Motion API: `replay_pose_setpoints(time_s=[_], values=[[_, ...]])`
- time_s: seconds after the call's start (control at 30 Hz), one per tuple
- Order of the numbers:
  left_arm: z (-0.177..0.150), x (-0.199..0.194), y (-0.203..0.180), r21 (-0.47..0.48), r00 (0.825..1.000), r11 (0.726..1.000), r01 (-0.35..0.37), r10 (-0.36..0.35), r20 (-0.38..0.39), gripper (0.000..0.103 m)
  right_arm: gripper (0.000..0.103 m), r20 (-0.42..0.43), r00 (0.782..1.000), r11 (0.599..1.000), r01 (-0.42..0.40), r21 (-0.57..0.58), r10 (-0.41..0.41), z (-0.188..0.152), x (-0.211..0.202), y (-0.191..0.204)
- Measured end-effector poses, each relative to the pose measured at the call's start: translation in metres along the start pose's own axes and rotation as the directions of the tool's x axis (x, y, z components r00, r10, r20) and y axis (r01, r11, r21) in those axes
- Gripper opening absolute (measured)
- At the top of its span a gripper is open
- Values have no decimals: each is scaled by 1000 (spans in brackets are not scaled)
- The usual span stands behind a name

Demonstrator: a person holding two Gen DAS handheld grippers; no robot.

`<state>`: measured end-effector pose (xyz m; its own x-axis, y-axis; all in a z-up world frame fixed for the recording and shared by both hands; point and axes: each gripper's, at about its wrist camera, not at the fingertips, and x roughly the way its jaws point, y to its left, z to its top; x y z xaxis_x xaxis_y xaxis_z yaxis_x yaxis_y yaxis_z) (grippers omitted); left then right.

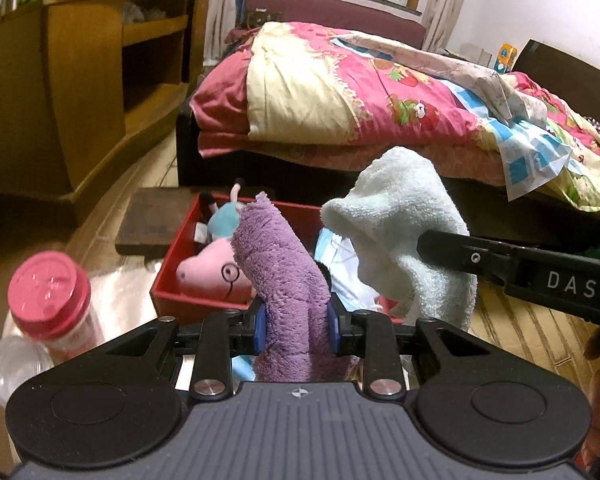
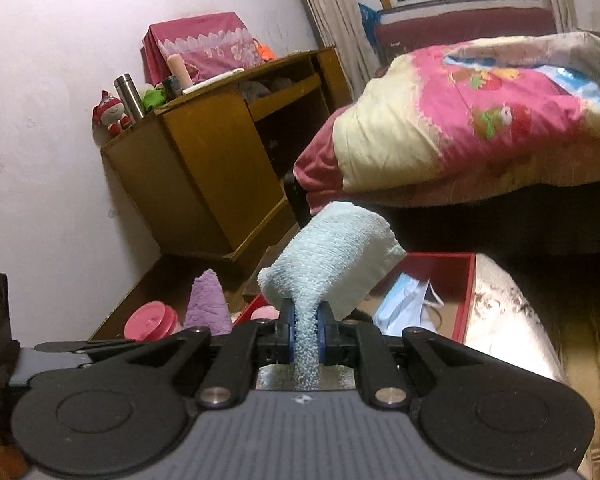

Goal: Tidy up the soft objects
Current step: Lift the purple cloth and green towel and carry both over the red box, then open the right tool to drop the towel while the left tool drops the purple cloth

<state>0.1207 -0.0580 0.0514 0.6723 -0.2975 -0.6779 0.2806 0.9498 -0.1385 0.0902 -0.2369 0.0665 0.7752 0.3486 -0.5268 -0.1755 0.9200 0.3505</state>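
Holding a purple cloth (image 1: 284, 280) pinched in the left gripper (image 1: 296, 326) and a pale blue towel (image 2: 332, 264) in the right gripper (image 2: 306, 336), both raised near the red box (image 1: 172, 280), probably for dropping inside.

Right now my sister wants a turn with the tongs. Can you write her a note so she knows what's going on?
Left tongs: shut on the purple towel, which is lifted up.
Right tongs: shut on the pale blue towel, also lifted.
The red box sits just ahead, near the bed. The pink pig plush and a white-and-blue bag already lie inside.
A pink-lidded jar stands left of the box.
Done: both towels picked up.
Left: probably lower each towel into the box and let go.
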Motion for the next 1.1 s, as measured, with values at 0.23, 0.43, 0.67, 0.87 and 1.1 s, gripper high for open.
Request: replay_pose_setpoints(time_s=[0.23, 0.43, 0.67, 0.87, 1.1], values=[[12, 14, -6, 39, 1000, 999, -20, 19, 24, 29, 0, 24, 999, 999, 34, -16, -34, 8, 15, -9], [24, 31, -12, 75, 998, 996, -48, 45, 44, 29, 0, 29, 998, 997, 63, -34, -62, 16, 32, -20], [35, 60, -12, 85, 998, 995, -55, 51, 49, 29, 0, 45, 995, 993, 95, -73, -92, 24, 52, -31], [44, 91, -12, 108, 995, 990, -92, 88, 44, 29, 0, 45, 991, 986, 129, -102, -125, 27, 75, -41], [49, 120, -7, 127, 990, 982, -138, 134, 41, 29, 0, 14, 988, 983, 155, -96, -155, 22, 109, -60]])
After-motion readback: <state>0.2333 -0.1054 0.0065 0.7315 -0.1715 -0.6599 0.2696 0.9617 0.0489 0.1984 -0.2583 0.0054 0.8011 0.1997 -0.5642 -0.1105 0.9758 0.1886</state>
